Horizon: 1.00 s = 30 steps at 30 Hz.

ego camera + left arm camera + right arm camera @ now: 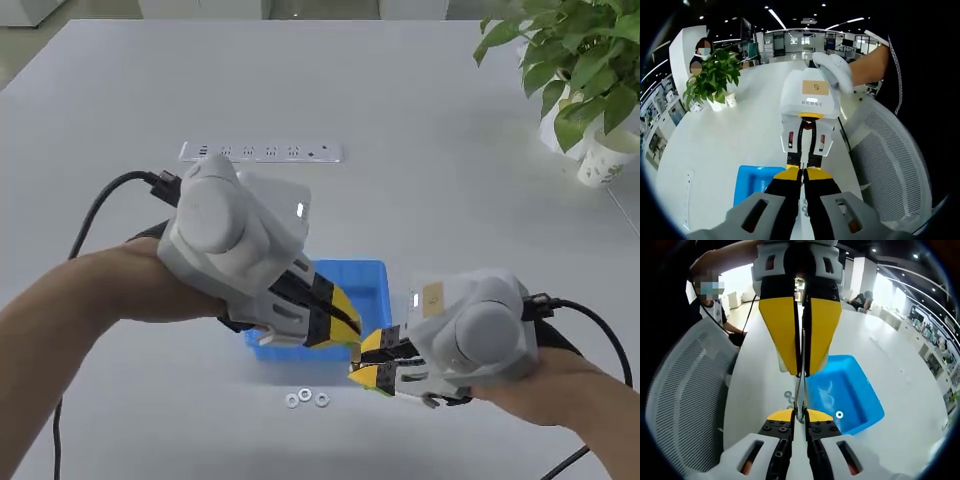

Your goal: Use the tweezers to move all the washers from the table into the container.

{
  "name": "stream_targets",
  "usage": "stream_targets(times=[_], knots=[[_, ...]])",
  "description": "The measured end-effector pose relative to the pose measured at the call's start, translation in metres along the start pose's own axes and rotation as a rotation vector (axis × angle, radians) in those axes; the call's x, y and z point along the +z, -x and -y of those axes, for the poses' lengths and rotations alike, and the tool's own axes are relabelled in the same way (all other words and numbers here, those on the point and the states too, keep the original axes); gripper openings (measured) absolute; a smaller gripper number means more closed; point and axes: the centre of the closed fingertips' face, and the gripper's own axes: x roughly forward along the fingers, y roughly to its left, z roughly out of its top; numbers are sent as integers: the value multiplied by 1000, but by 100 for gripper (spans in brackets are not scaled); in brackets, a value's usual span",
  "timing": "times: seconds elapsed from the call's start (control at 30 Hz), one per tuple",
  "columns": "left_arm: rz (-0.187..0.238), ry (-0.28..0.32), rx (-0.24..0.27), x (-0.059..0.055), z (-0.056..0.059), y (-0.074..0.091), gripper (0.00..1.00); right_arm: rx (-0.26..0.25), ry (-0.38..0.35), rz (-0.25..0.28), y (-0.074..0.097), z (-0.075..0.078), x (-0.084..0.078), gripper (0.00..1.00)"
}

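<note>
Above the near edge of the blue container [362,275], the left tool [350,332] and the right tool [356,366] meet nose to nose. In the right gripper view the tweezers [800,390] show as a thin metal strip running straight from one tool to the other, their long axis in line with both sets of jaws. The left tool's yellow jaws are pressed together on the far part of the strip, and the right tool's jaws are closed on the near end. Which end carries the tips I cannot tell. In the head view the left tool slants down and to the right over the container, while the right tool points left, low over the white worktop [450,200]. Three washers [306,398] lie in a small cluster on the worktop just in front of the container, and one washer [839,414] lies on the container's floor near a corner.
</note>
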Motion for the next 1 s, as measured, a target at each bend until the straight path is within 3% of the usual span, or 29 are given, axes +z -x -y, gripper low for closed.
stream_targets(times=[0.53, 1.0], knots=[[-2, -16, 35, 9, -18, 12, 6, -14, 26, 11, 6, 21, 14, 9], [-14, -19, 54, 3, -37, 10, 6, -14, 29, 12, -2, 41, 12, 9]])
